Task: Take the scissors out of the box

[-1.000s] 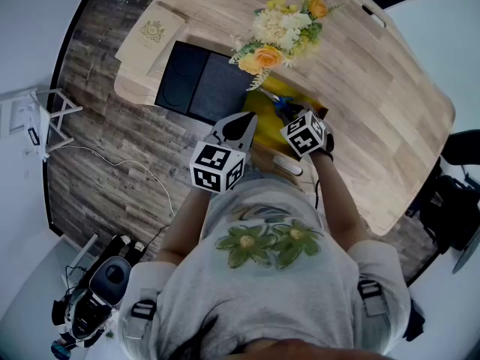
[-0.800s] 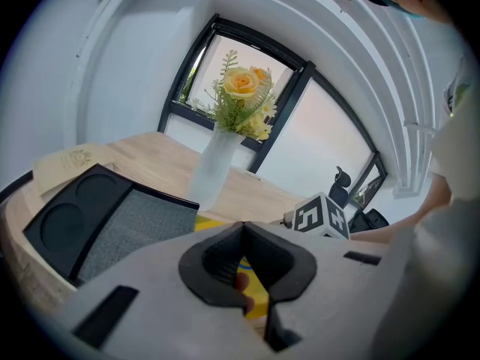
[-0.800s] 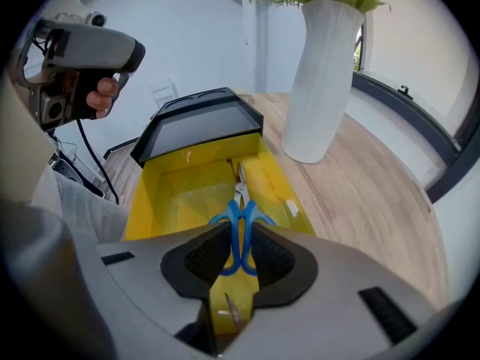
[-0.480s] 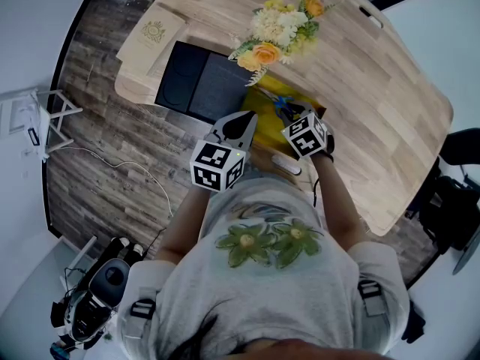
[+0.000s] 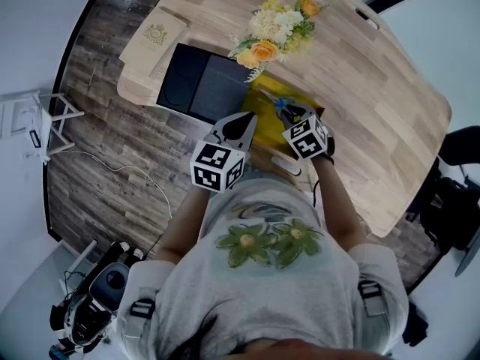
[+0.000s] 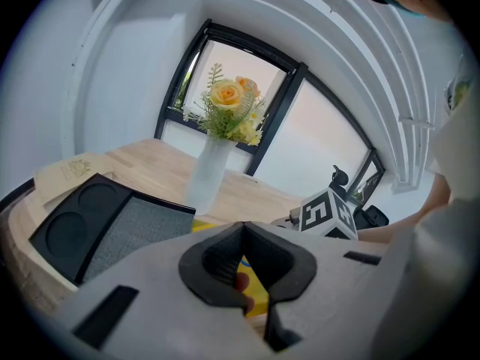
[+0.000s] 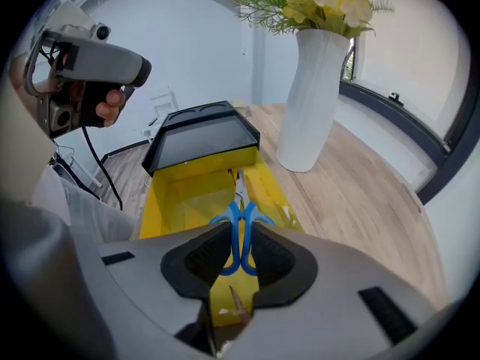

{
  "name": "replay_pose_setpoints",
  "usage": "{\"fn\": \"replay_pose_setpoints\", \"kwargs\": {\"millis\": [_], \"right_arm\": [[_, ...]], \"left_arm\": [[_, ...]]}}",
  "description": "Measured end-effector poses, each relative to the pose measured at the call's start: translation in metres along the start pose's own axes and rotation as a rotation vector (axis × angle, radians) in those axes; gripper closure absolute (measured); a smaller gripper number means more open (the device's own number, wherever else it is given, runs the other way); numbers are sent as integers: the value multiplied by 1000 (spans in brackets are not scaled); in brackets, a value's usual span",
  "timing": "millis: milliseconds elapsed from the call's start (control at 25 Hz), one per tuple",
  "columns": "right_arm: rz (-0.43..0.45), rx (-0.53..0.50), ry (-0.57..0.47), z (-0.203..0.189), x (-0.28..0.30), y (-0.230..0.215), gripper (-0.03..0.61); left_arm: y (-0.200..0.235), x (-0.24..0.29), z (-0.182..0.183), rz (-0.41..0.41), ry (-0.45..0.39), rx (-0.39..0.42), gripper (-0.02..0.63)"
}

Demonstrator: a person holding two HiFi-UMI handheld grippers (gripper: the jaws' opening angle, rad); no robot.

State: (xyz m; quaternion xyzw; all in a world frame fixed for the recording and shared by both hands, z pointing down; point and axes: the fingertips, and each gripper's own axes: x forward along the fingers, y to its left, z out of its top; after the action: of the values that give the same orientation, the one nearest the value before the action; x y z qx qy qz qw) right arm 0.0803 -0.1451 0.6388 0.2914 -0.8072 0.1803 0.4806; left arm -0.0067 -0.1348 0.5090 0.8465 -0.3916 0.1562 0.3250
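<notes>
Between the spread fingers of the right gripper, the scissors are lying in the box, blue handles nearest the pads, blades pointing away. To its left, the left gripper is hovering with fingers also parted, gripping nothing, the box showing beyond their gap.
</notes>
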Motion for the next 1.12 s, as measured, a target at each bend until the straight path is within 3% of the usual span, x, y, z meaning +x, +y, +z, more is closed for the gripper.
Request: {"fn": "replay_pose_setpoints", "kwargs": {"millis": [1120], "right_arm": [[-57, -15, -122, 28, -49, 1, 495]], "left_arm": [[-13, -17, 7, 0, -29, 50, 609]]}}
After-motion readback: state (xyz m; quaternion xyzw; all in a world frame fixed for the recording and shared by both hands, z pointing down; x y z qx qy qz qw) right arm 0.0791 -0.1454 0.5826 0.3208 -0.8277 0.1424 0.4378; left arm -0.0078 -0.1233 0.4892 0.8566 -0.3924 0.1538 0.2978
